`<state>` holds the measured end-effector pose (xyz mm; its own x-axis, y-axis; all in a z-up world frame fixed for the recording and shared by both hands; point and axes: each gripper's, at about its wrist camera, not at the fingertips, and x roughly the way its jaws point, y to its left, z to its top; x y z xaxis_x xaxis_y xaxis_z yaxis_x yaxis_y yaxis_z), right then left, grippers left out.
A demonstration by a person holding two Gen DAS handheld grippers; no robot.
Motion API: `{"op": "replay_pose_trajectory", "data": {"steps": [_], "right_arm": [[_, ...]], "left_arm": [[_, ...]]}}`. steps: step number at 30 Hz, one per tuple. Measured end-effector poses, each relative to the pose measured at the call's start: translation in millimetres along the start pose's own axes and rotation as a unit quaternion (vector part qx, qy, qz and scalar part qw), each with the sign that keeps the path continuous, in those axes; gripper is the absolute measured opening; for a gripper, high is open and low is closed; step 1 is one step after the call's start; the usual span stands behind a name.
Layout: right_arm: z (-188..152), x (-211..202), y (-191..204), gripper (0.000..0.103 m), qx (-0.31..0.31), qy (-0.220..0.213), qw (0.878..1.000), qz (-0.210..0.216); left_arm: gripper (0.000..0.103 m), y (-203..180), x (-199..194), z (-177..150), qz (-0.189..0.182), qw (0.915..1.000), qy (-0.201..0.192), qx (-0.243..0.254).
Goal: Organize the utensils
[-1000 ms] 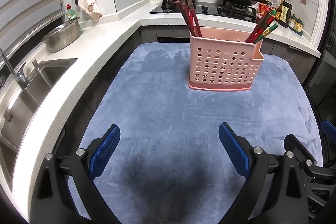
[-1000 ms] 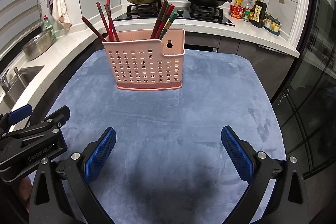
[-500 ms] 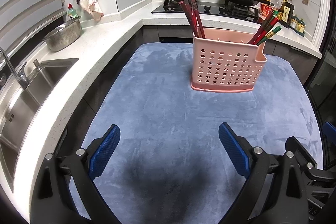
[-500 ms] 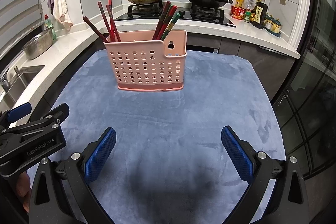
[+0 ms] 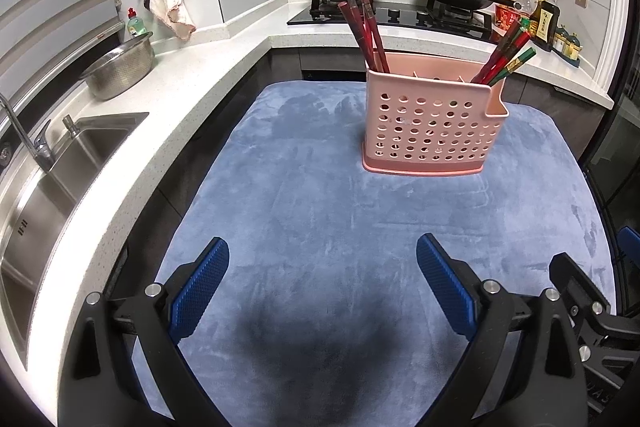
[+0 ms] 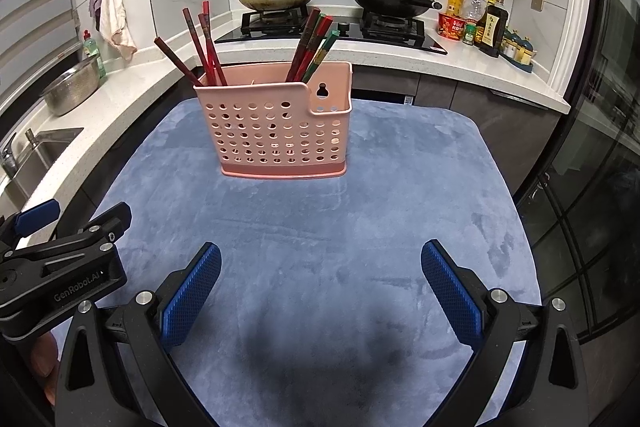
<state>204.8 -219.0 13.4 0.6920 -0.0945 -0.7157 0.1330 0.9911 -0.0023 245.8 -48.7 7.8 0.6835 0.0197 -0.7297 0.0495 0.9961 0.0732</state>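
pink holder (image 5: 434, 129) stands upright mid-far on the blue-mat tabletop (image 5: 304, 211), red chopsticks (image 5: 362, 23) in its left end, red-green chopsticks (image 5: 506, 57) in its right. since a second ago both views sit slightly closer to it, nothing else moved. left tool (image 5: 322, 283) and right tool (image 6: 320, 283) both spread apart, empty, well short. sorting looks done or paused.
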Motion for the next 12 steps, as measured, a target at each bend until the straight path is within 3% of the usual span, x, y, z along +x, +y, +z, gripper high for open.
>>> {"op": "replay_pose_trajectory", "data": {"steps": [12], "right_arm": [[1.0, 0.7, -2.3, 0.097, 0.002, 0.000, 1.000, 0.001]], "left_arm": [[0.090, 1.0, 0.6, -1.0, 0.000, 1.0000, 0.000, -0.003]]}}
